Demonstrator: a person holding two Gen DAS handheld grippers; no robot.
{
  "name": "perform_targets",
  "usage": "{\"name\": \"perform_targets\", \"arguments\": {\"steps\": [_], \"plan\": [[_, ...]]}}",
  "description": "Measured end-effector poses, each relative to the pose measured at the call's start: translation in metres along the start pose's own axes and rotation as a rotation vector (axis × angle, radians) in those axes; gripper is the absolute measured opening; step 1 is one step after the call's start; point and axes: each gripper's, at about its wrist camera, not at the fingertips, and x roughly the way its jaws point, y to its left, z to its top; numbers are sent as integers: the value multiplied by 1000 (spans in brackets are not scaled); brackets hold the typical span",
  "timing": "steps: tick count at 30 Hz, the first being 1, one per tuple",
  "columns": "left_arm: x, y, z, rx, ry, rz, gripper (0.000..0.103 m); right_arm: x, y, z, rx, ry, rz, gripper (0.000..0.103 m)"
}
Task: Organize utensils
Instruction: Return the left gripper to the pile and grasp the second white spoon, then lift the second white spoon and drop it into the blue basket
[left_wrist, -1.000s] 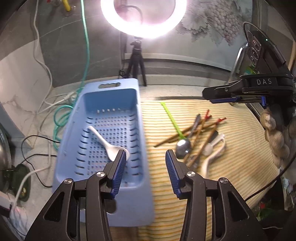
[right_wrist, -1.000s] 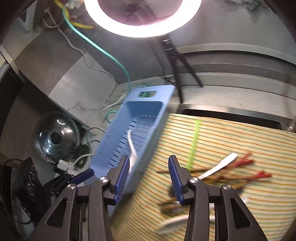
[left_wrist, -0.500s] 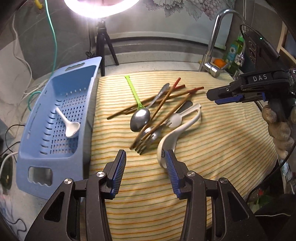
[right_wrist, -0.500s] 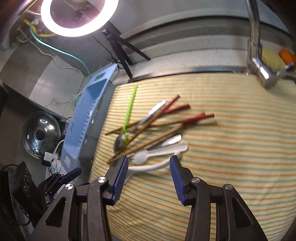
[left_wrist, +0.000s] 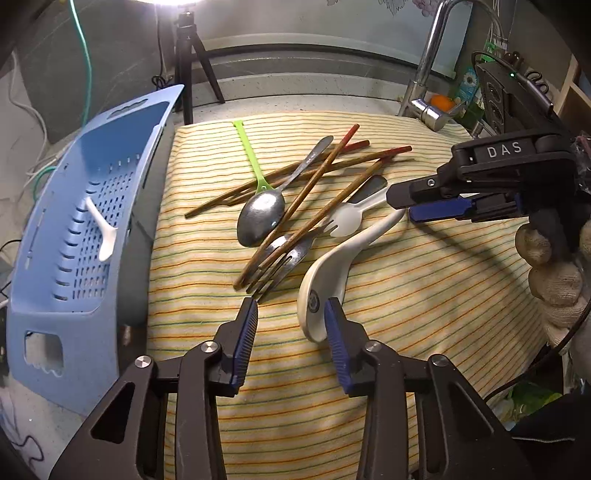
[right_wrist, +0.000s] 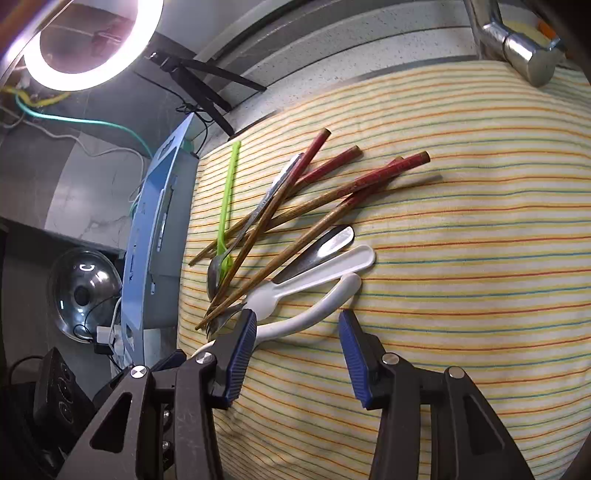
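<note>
the white ladle spoon (left_wrist: 334, 254) lies at lower centre on the striped cloth (left_wrist: 424, 295), beside tangled chopsticks (left_wrist: 314, 188). it looks rigid, smooth, likely slippery; its slim handle seems the best hold. left gripper (left_wrist: 291, 325) and right gripper (right_wrist: 297, 336) both spread, empty.

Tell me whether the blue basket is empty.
Not empty: one small white spoon lies on the perforated floor of the blue basket; nothing else shows inside.
</note>
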Motion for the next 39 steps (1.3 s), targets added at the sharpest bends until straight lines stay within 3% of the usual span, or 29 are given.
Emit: {"name": "perform_targets", "arguments": {"steps": [9,14,16,27,35,39], "plan": [[11,-1,1,19,12,-7,12,11,-7,6,79,13,11,33],[11,-6,0,51,1,-7,11,13,-6,7,110,15,15,32],[11,-6,-1,54,-3,-14,10,15,-5,5,118,20,16,24],[6,0,-2,18,-26,-43,5,13,-1,6,127,-4,44,19],[16,3,-1,-30,-17,-88,9,22,-2,9,127,17,34,19],[14,-3,-1,-9,-43,-63,9,24,-1,9,121,18,23,21]]}}
